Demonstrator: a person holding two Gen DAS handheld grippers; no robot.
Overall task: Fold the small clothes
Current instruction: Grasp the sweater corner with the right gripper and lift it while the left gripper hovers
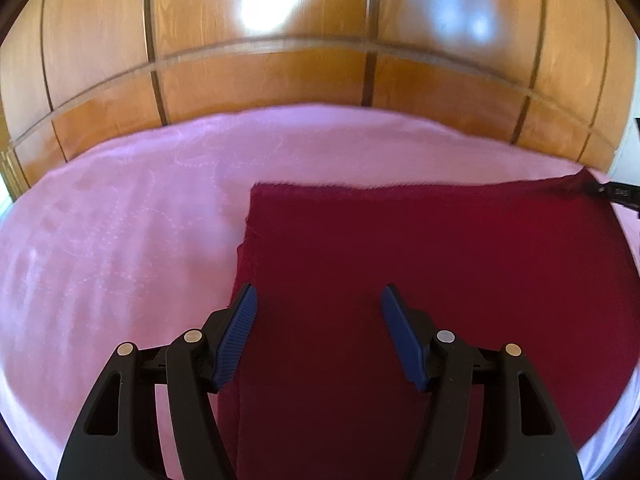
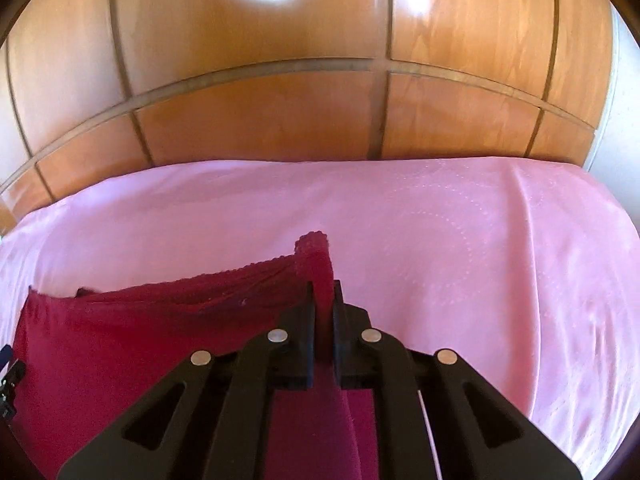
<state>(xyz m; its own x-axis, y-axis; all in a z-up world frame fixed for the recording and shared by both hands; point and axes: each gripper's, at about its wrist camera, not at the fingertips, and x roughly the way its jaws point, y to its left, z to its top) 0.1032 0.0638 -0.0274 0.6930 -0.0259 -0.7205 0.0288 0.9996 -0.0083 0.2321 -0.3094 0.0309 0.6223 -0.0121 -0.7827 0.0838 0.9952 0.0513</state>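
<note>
Closest to the person, the left gripper (image 1: 319,300) hangs over the near-left part of a dark red cloth (image 1: 420,264), its blue-padded fingers (image 1: 236,336) spread well apart with nothing between them. One pad sits just above the cloth's left edge, the other over its middle; whether the tips touch the fabric cannot be told. The cloth lies flat on a pink bedsheet (image 1: 120,240), which spreads wide and bare to the left.

Over on the right side, the right gripper (image 2: 323,292) is pinched tight on the cloth's far right corner (image 2: 316,264). A strip of fabric runs up between the closed jaws and pokes out past their tips, its scalloped edge curling over. From that pinched corner the far hem sags away to the left, raised slightly into soft pleats, while the rest of the cloth stays down on the sheet. In the left view the right tool shows only as a dark shape at that same corner.

Beyond the bed stands a glossy wooden panelled wardrobe (image 2: 260,120), with bright light reflected off its doors.
</note>
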